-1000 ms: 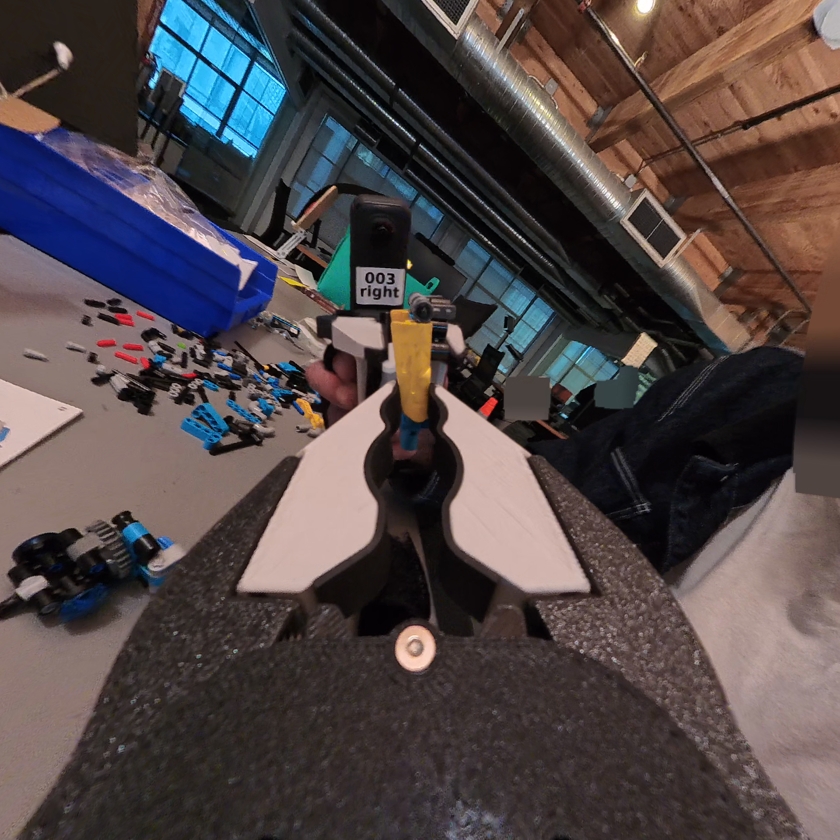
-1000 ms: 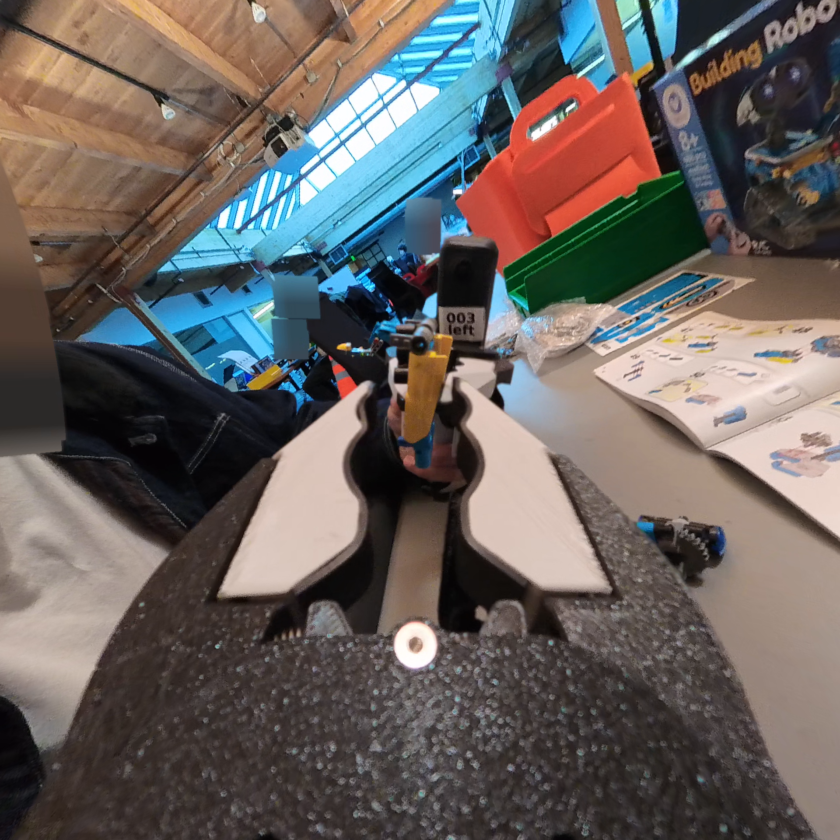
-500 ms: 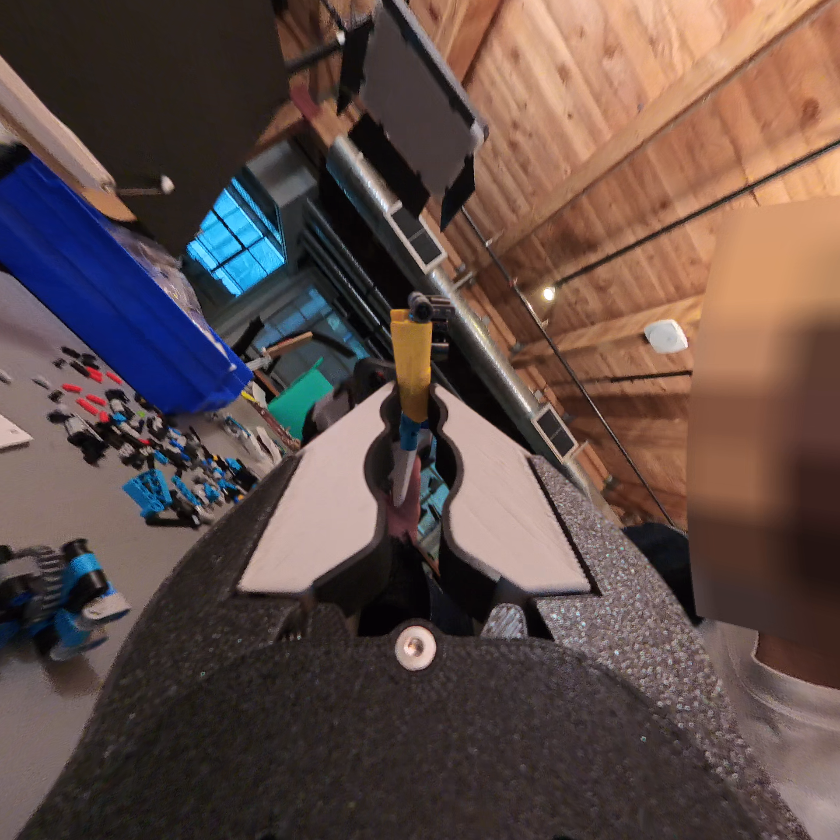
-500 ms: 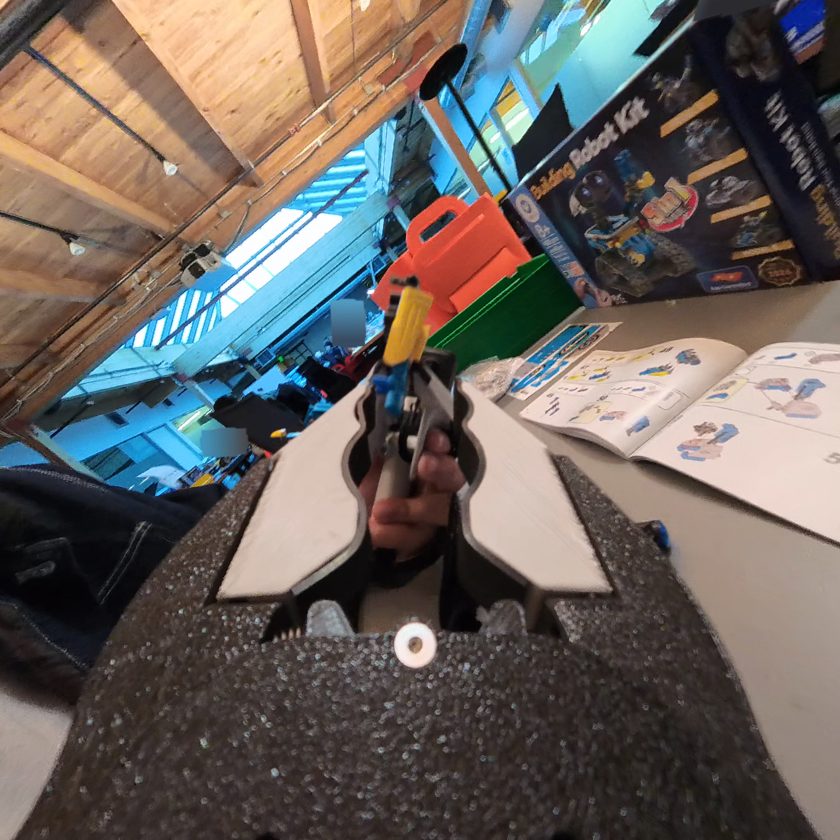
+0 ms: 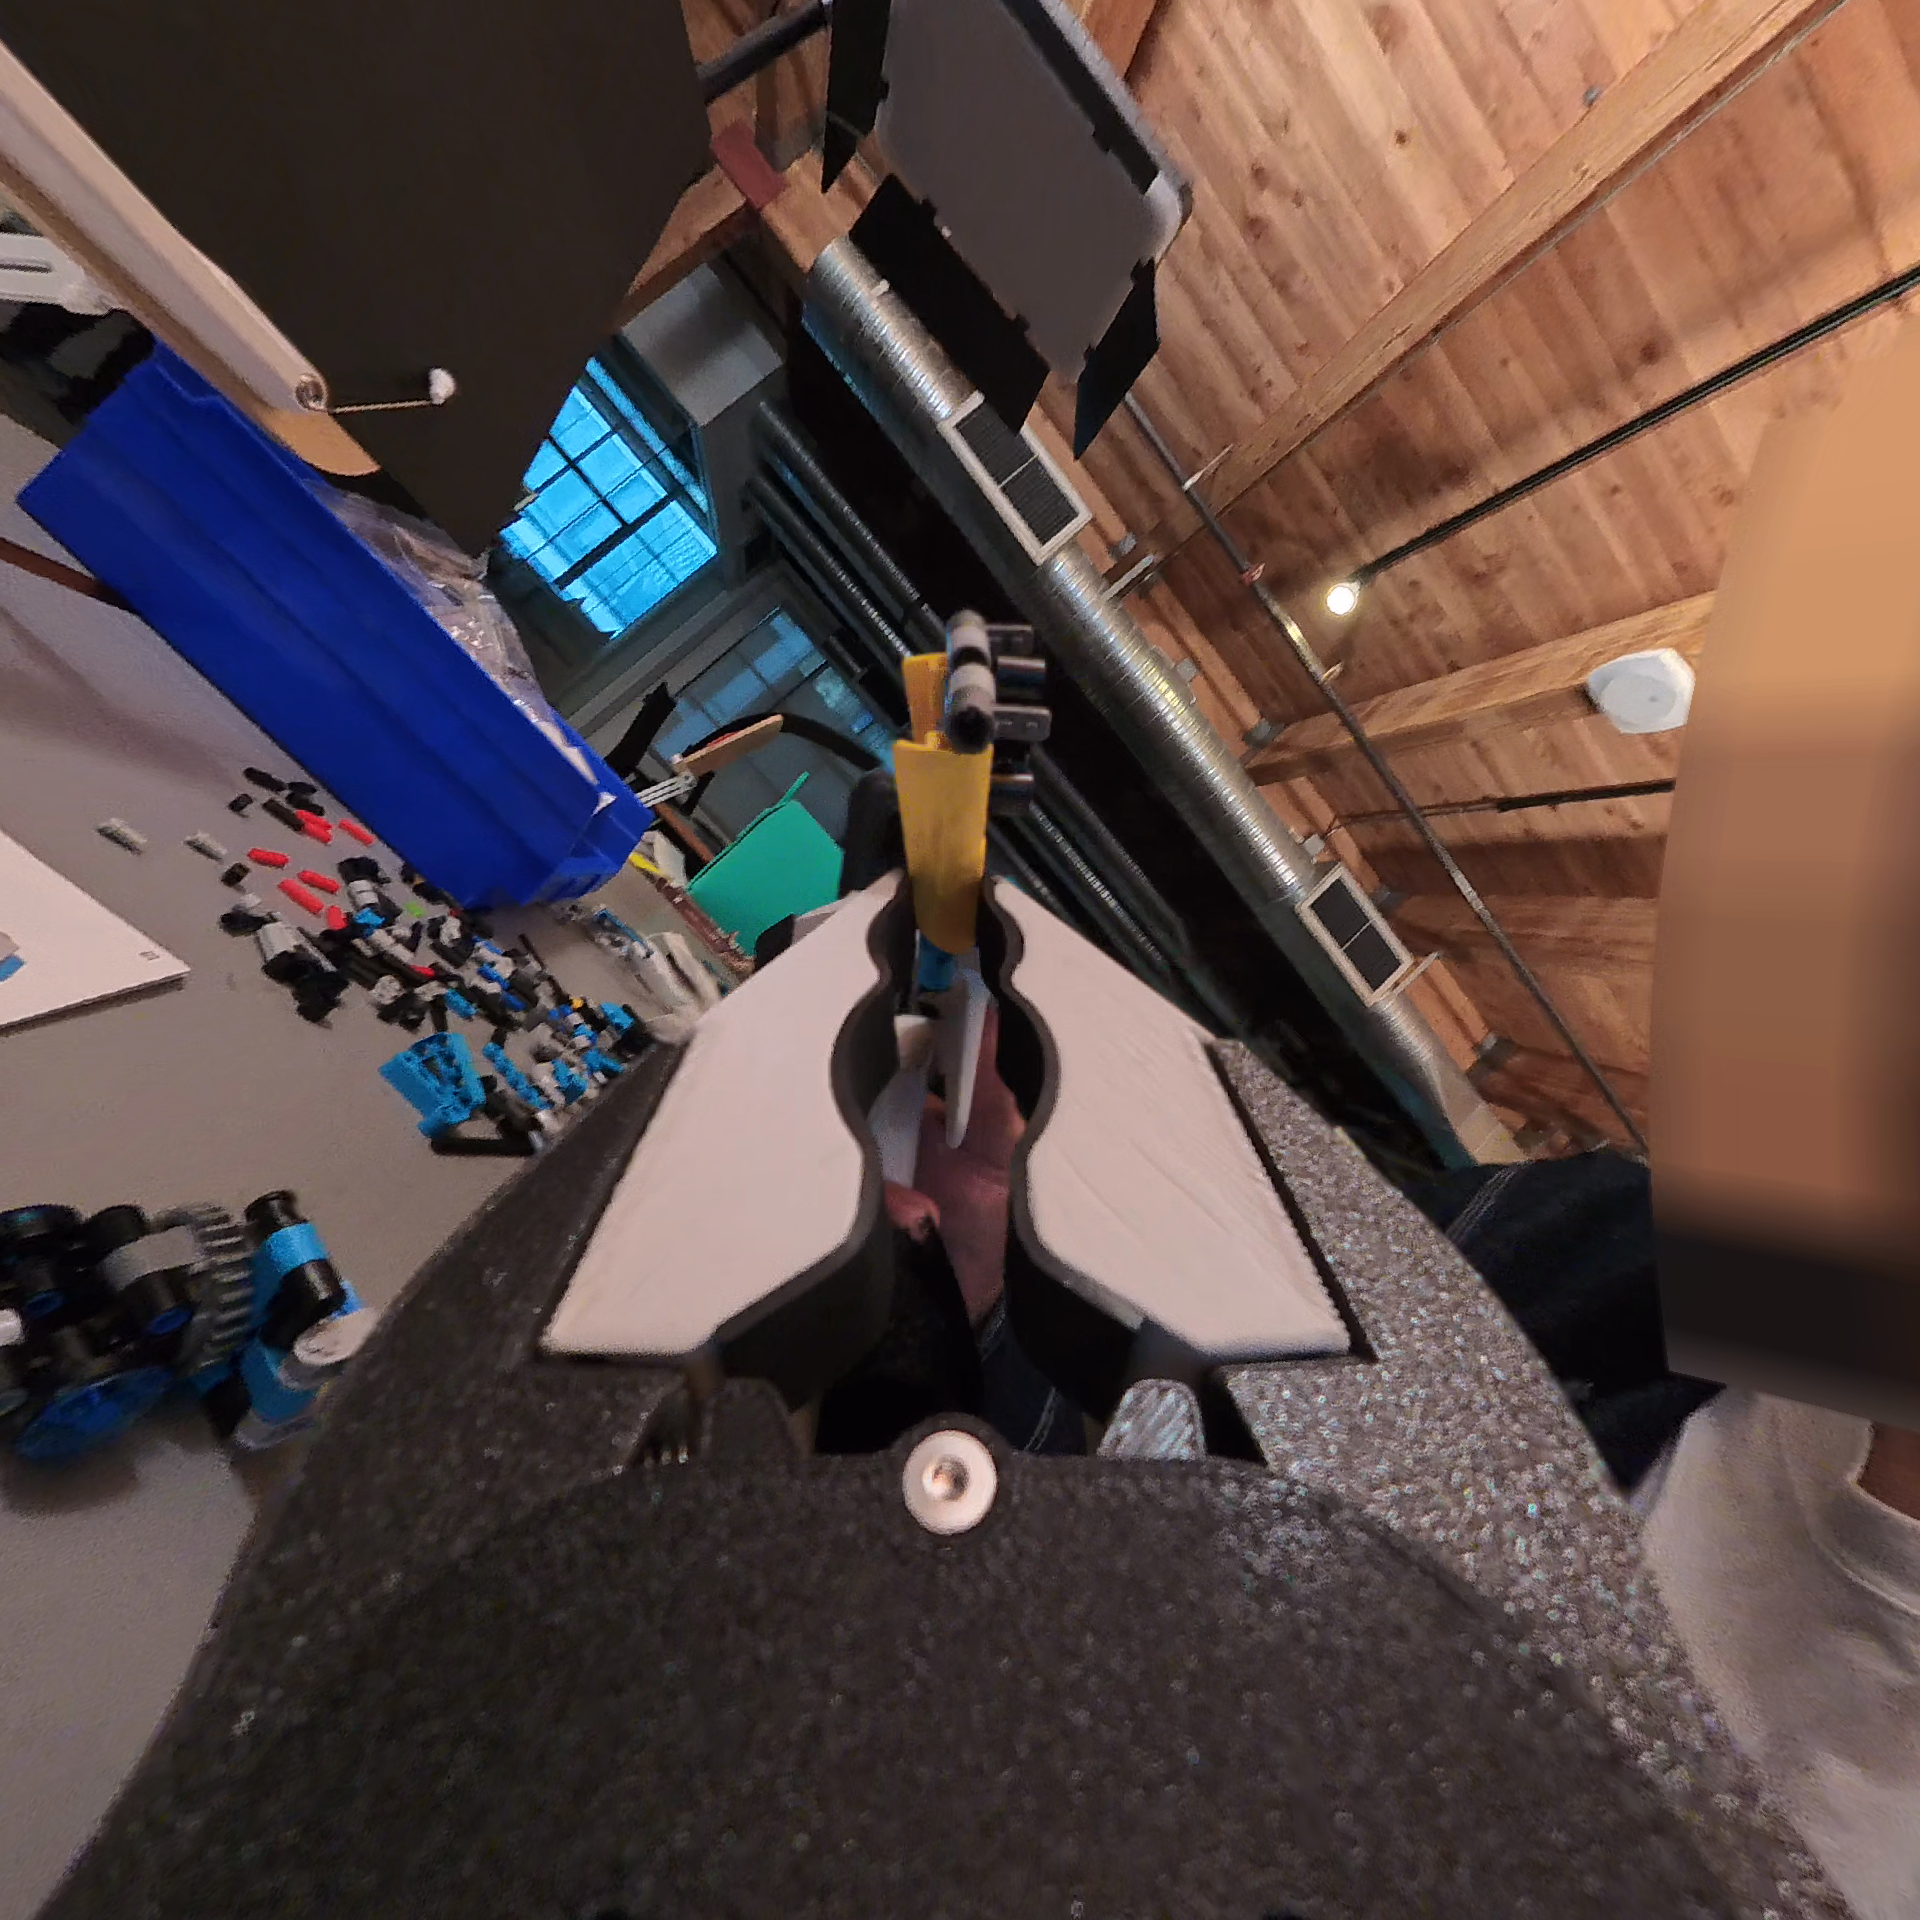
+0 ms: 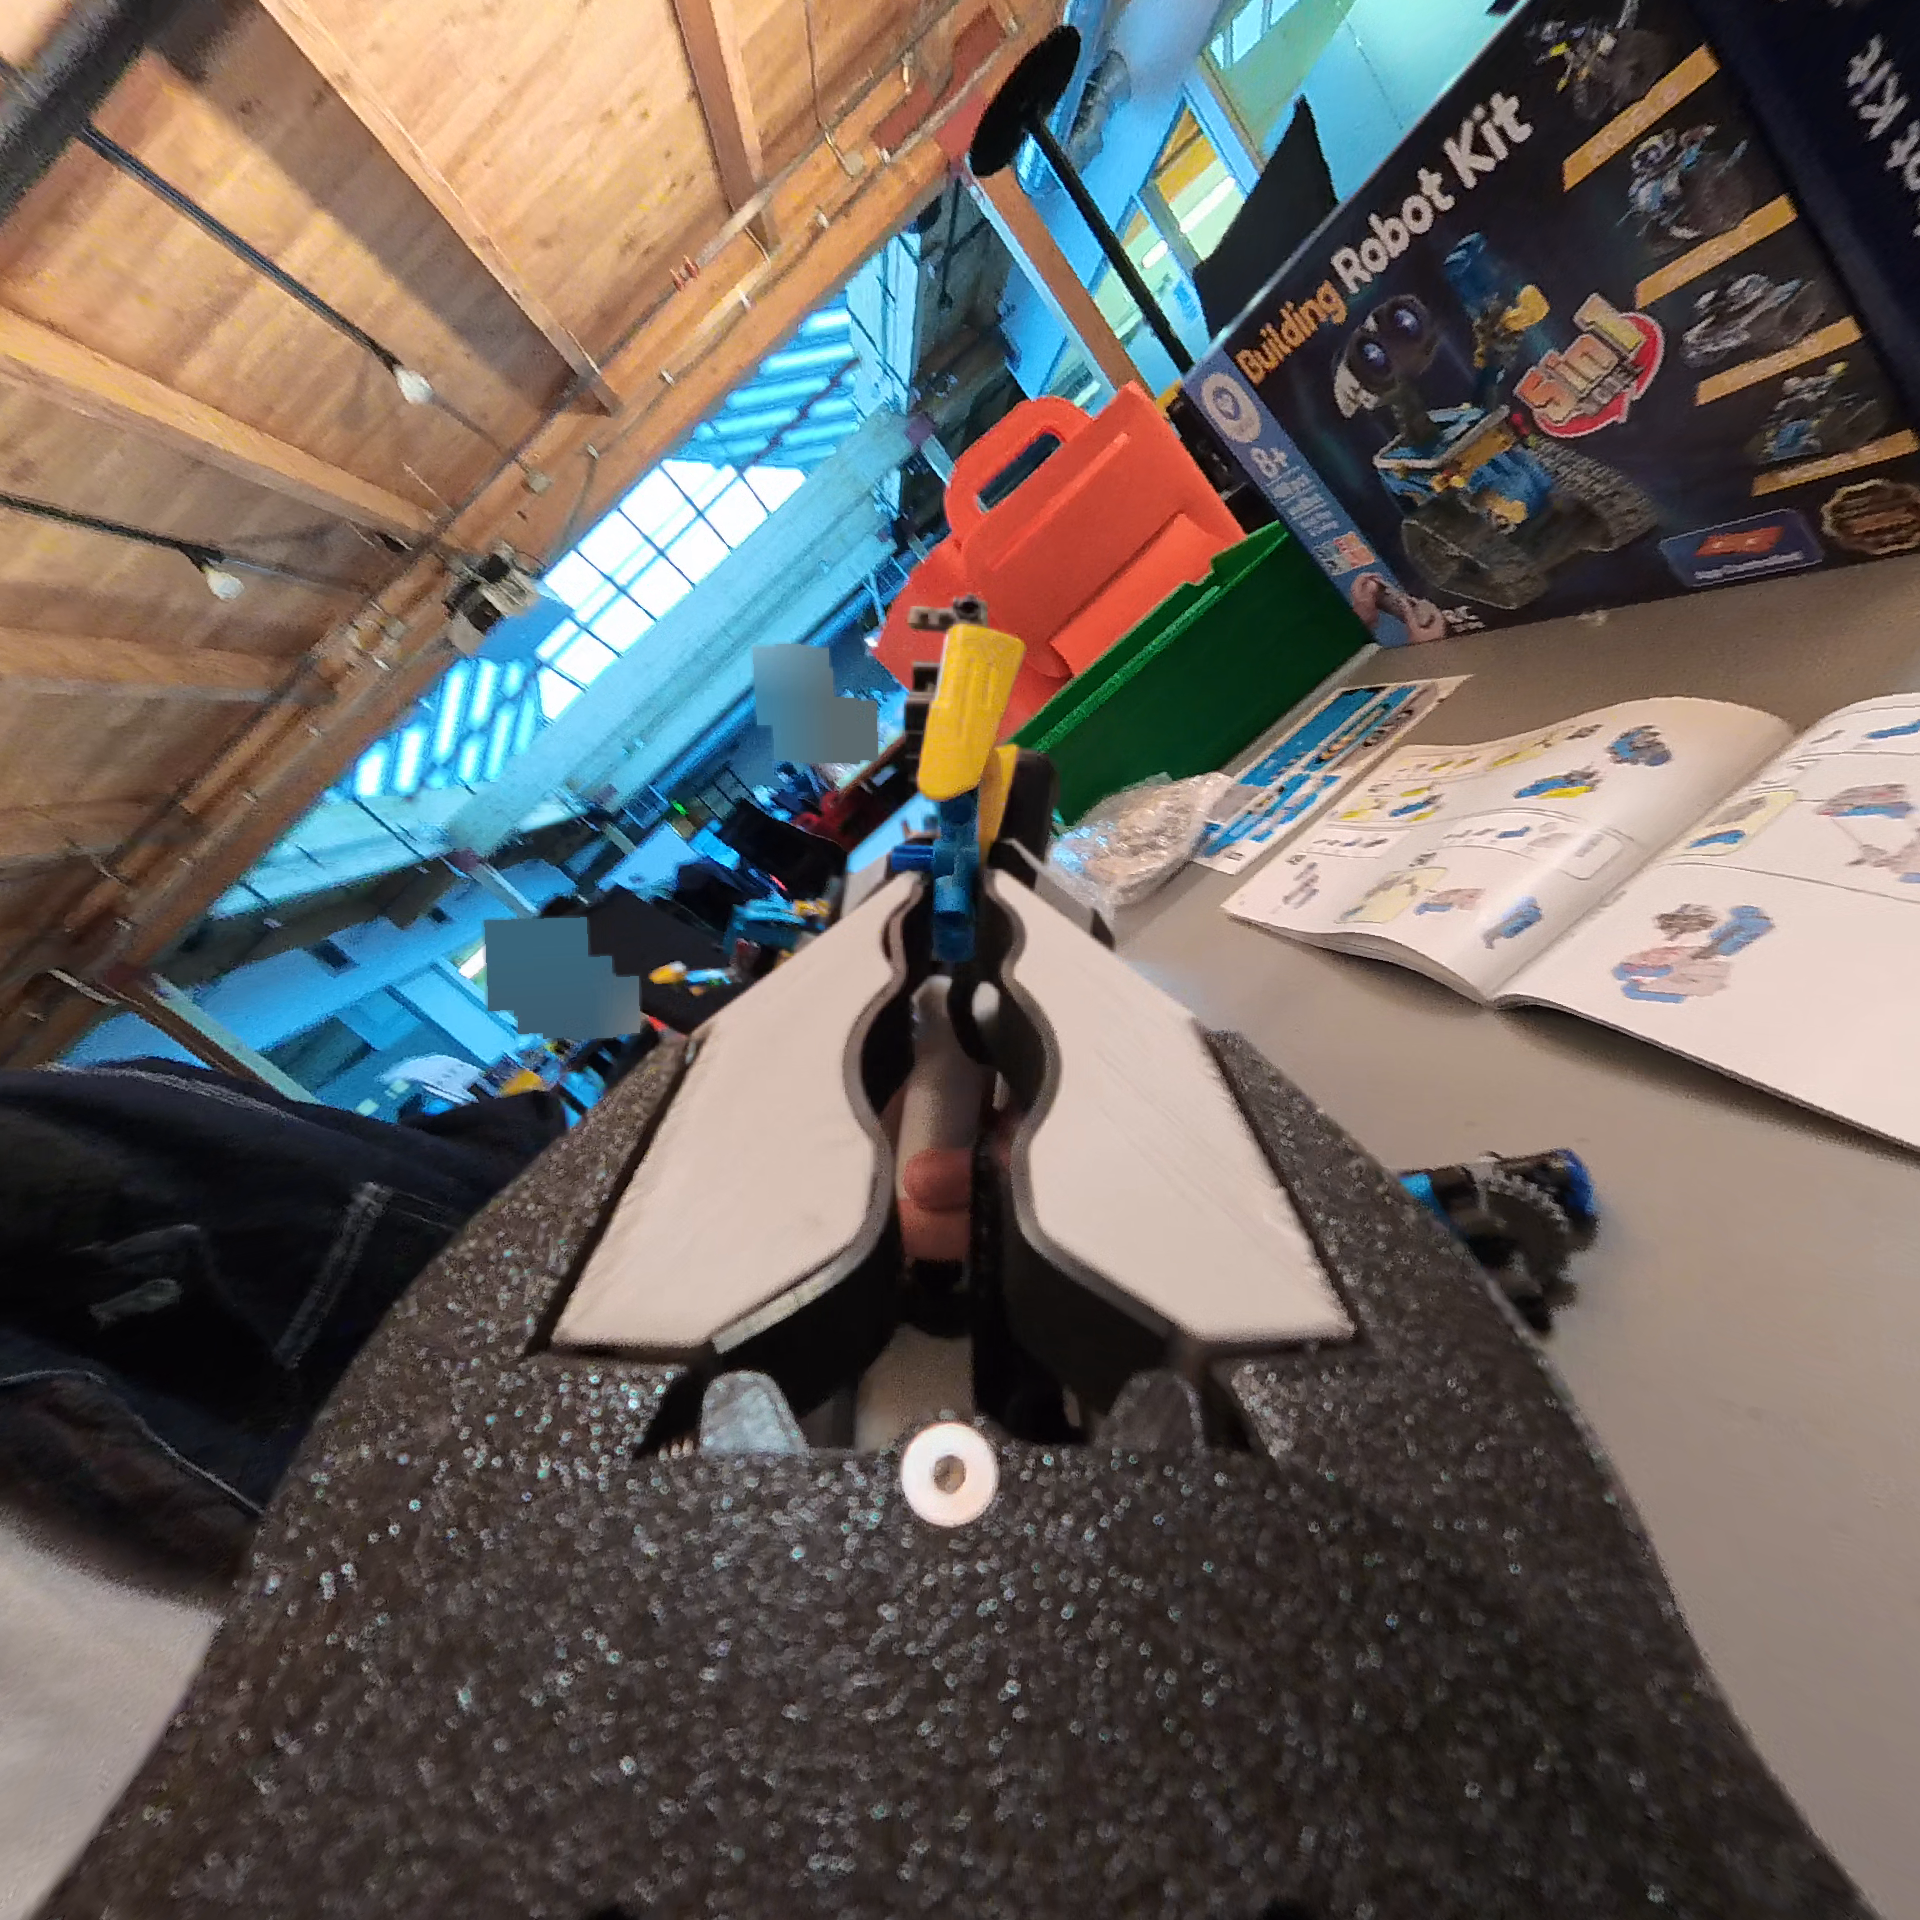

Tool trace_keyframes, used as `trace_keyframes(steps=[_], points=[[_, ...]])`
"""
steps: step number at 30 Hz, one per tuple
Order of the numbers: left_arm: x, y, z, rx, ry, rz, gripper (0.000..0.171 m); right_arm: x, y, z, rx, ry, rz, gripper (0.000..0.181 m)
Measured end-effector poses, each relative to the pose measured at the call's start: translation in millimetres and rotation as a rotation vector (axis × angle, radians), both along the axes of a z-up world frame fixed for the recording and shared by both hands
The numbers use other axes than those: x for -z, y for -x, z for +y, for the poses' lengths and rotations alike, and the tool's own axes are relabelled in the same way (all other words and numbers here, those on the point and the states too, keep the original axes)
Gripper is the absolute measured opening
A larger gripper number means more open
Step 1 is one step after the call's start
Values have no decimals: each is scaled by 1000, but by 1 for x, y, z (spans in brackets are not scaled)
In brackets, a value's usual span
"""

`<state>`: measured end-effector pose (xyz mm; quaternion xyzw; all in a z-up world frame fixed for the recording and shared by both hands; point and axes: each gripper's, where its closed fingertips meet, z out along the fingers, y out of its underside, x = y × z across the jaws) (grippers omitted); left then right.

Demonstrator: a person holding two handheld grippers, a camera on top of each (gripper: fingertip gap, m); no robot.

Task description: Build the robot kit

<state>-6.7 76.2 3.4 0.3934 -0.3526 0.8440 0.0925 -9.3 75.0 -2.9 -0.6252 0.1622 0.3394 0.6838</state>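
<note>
Both tongs (image 5: 943, 914) (image 6: 951, 894) now tilted ceilingward

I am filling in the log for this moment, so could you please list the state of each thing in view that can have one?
Left gripper: shut on the yellow and blue toy part.
Right gripper: shut on the same toy part.
Instruction booklet: open, flat on the table.
Kit box: standing upright.
Loose toy pieces: scattered on the table.
Small wheeled model: partly built, resting on the table.
</note>
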Motion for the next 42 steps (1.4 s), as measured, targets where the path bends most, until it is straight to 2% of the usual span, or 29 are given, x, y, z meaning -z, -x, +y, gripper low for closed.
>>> trace_keyframes(steps=[1,2,4,5,7,9,12,14,16,20,23,26,29,36,42], points=[[4,-1,-2,-9,-52,4,11,4,-1,-2,2,32,-42,7],[13,-3,-5,-16,-143,19,19,8,-7,-6,24,69,-96,7],[41,-7,-6,-23,-412,69,58,22,-30,-19,112,190,-226,7],[56,-11,1,-57,-575,83,67,36,-43,-27,153,295,-300,7],[83,-22,24,-192,-928,75,67,72,-70,-47,270,556,-517,7],[109,-24,31,-228,-1214,51,64,109,-71,-61,245,749,-568,7],[139,-15,16,-142,-1442,-1,62,113,-49,-62,221,724,-452,7],[142,-15,13,-146,-1494,-37,55,121,-53,-63,255,775,-531,7],[145,-18,13,-148,-1483,14,47,136,-64,-67,284,889,-626,7],[141,-13,-6,-153,-1386,114,49,139,-54,-59,267,901,-601,8],[148,-17,-3,-252,-1486,175,43,142,-49,-56,267,917,-648,8],[149,-25,3,-325,-1564,161,32,141,-41,-51,242,896,-636,8],[153,-27,3,-312,-1590,149,26,143,-41,-50,243,896,-626,8],[155,-30,4,-291,-1612,121,25,144,-43,-50,250,885,-602,9],[155,-30,7,-353,-1797,-35,25,137,-44,-49,258,838,-575,21]])
